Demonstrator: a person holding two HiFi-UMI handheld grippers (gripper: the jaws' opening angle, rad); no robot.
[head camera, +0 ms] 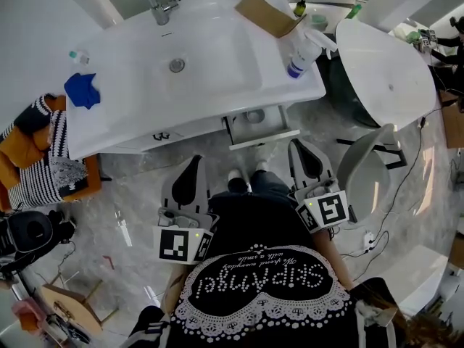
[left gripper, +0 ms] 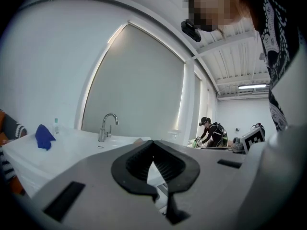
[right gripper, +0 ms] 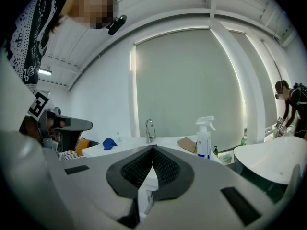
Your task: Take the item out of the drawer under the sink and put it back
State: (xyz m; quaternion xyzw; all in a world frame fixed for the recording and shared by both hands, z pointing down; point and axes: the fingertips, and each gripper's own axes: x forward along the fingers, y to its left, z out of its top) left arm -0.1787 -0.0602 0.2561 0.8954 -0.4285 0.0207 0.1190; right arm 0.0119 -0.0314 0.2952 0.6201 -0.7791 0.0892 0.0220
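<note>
The drawer (head camera: pixel 265 138) under the sink (head camera: pixel 217 75) is seen pulled out toward the person, with its white front standing clear of the cabinet. A roundish grey item (head camera: pixel 254 116) lies inside it. What the item is cannot be made out from the head view. Since the drawer is open and the item rests in it, the item is judged to be either not yet lifted or already returned — which of the two cannot be told.

Both tools are held back from the cabinet, above the marble floor and on either side of the person's feet, and are pointed roughly level at the sink. This is read as a waiting posture that leaves the drawer and its opening unobstructed.

On the counter, the spray bottle (head camera: pixel 304 53), the folded piece of cardboard (head camera: pixel 267 13) and the blue cloth (head camera: pixel 82 89) are set out toward the ends. The basin below the faucet (head camera: pixel 161 0) is left bare, and none of these things is touched.

The left gripper (head camera: pixel 194 158) is closed. In the left gripper view its tips (left gripper: pixel 152 143) are brought together, and only the sink and the drawer front show through the hollow between the ribbed pads. The right gripper (head camera: pixel 297 143) is closed in the same way (right gripper: pixel 153 147) — tips meeting, nothing clamped, nothing touched. The right one is nearer the open drawer, though apart from it.
</note>
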